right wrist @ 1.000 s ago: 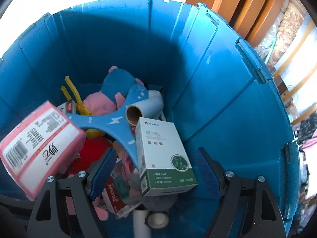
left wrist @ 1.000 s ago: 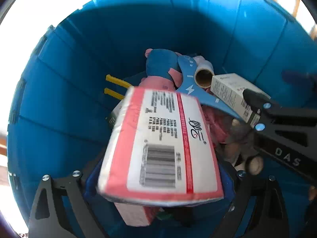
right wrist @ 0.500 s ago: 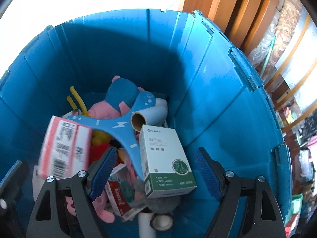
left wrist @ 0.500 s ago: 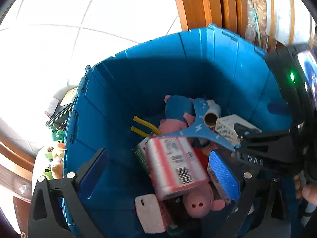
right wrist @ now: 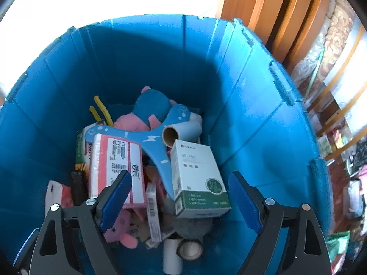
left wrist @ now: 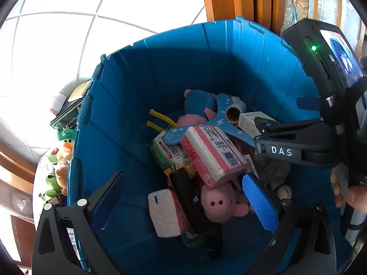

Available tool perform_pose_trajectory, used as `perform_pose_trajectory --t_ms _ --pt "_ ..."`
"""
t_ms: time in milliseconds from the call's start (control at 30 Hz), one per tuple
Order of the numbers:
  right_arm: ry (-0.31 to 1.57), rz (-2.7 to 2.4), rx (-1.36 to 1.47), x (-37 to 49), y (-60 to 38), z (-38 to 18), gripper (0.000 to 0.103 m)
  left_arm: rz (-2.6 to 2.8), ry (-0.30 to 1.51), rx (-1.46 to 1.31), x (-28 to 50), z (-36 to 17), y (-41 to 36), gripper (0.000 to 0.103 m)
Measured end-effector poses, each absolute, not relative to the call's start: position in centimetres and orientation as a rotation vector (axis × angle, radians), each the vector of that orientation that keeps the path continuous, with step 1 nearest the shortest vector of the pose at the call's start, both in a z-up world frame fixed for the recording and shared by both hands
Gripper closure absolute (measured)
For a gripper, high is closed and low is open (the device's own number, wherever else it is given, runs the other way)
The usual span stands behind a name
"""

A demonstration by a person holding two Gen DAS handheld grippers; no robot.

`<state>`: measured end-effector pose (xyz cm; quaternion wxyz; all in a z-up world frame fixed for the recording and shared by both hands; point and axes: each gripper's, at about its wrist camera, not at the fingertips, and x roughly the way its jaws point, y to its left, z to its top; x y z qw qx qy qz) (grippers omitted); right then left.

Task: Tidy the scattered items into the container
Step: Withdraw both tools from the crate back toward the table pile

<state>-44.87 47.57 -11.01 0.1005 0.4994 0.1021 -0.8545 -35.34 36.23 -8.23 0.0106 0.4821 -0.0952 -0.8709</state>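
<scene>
Dropped since a second ago: pink tissue pack (left wrist: 214, 152), then between the left gripper's pads, now lying loose on the heap inside the blue container (left wrist: 128, 119). Resting tilted, barcode up, on a pink pig plush (left wrist: 220, 202) and against a green-and-white carton (left wrist: 166, 152), with one arm of a blue three-armed toy (left wrist: 216, 123) across its upper corner. Left gripper (left wrist: 183, 204) raised above the heap, spread to its widest, nothing between the blue pads. Right gripper (right wrist: 181, 197) over the same container, jaws opening, empty; just beneath it a white box with a green base (right wrist: 197, 176), released and leaning on the pile. Also in the container: a cardboard tube (right wrist: 170, 135), a blue-and-pink plush (right wrist: 150, 108), yellow handles (right wrist: 101, 110), a white-and-red pack (left wrist: 165, 214), a roll of tape (right wrist: 190, 249). Outside the left wall, on the pale tiled floor: a duck plush (left wrist: 65, 146) in a green frog hat, frog plush (left wrist: 51, 183) below it. Wooden furniture (right wrist: 263, 6) beyond the far rim.
</scene>
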Motion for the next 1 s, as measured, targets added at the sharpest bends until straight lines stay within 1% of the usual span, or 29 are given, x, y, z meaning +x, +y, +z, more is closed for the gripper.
perform_pose_trajectory --t_ms 200,300,467,567,633,867,933,1000 --pt "0.297 -2.573 1.413 -41.7 48.8 -8.0 0.015 -2.778 -0.197 1.448 -33.2 -6.6 35.0 0.0" --pt "0.3 -2.609 1.345 -39.1 48.7 -6.1 0.012 -2.84 -0.148 1.347 -31.2 -4.7 33.9 0.0" --pt "0.266 -2.649 1.192 -34.2 46.3 -2.7 0.01 -2.914 -0.017 1.166 -26.6 -1.6 30.5 0.0" --pt "0.233 -2.65 1.084 -30.8 43.4 -1.0 0.005 -2.888 0.042 1.058 -23.4 -0.3 26.9 0.0" --pt "0.229 -2.638 1.019 -28.4 40.9 -0.3 0.004 -2.868 0.071 1.013 -21.2 0.1 24.2 0.0" --pt "0.221 -2.588 0.842 -20.2 29.8 0.8 0.001 -2.748 0.226 0.965 -13.4 -0.3 12.1 0.0" --pt "0.211 -2.562 0.818 -18.2 26.9 0.4 0.001 -2.714 0.223 0.932 -11.1 -0.9 8.7 0.0" --pt "0.202 -2.542 0.795 -16.5 24.5 -0.3 0.001 -2.666 0.166 0.868 -8.5 -1.8 5.9 0.0"
